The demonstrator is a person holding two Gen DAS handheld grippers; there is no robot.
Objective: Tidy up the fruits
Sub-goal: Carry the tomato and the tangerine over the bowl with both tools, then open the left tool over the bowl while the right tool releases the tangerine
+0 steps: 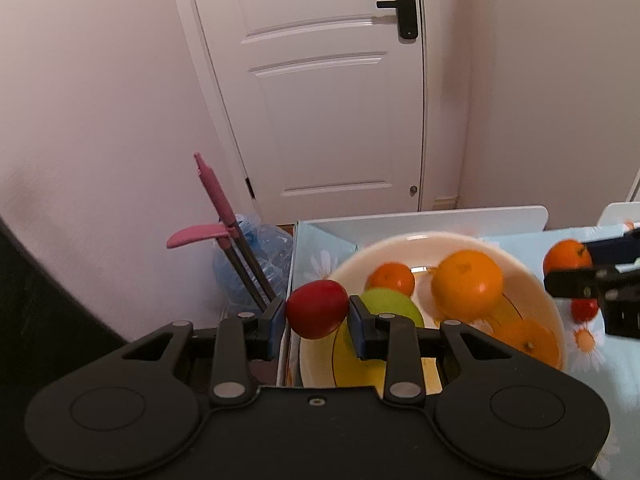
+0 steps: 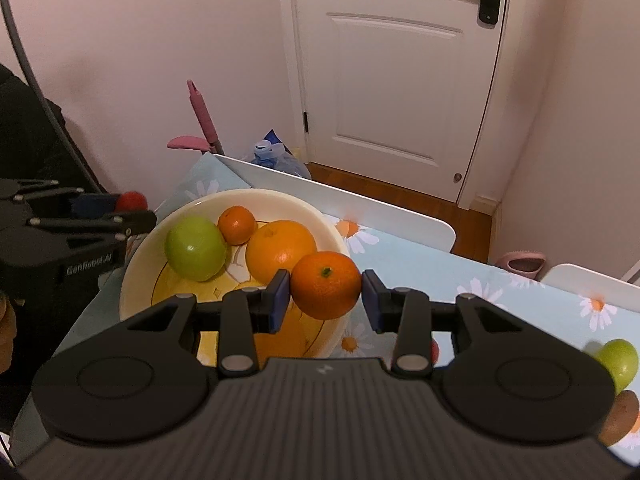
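- Nearest to us, our left gripper [image 1: 317, 309] is clamped on a small red fruit [image 1: 317, 309], its blue pads pressing on both sides, at the left rim of the bowl [image 1: 558, 312].
- Our right gripper [image 2: 326, 290] is clamped on a mandarin [image 2: 326, 290], held over the bowl's near right rim.
- Inside the cream bowl we see a green apple [image 2: 196, 248], a small mandarin [image 2: 237, 225], a big orange [image 2: 281, 250] and, in the left wrist view, another orange [image 1: 530, 340] near the right wall.
- On the flowered tablecloth [image 2: 500, 304] to the right lie a second green apple [image 2: 618, 362] and a brown fruit [image 2: 622, 416], well apart from the bowl.
- Beyond the table stand a pink-handled tool [image 1: 218, 200] and a blue water jug [image 1: 256, 264].
- Farthest off is the white door [image 1: 320, 88] with its black handle [image 1: 404, 4].
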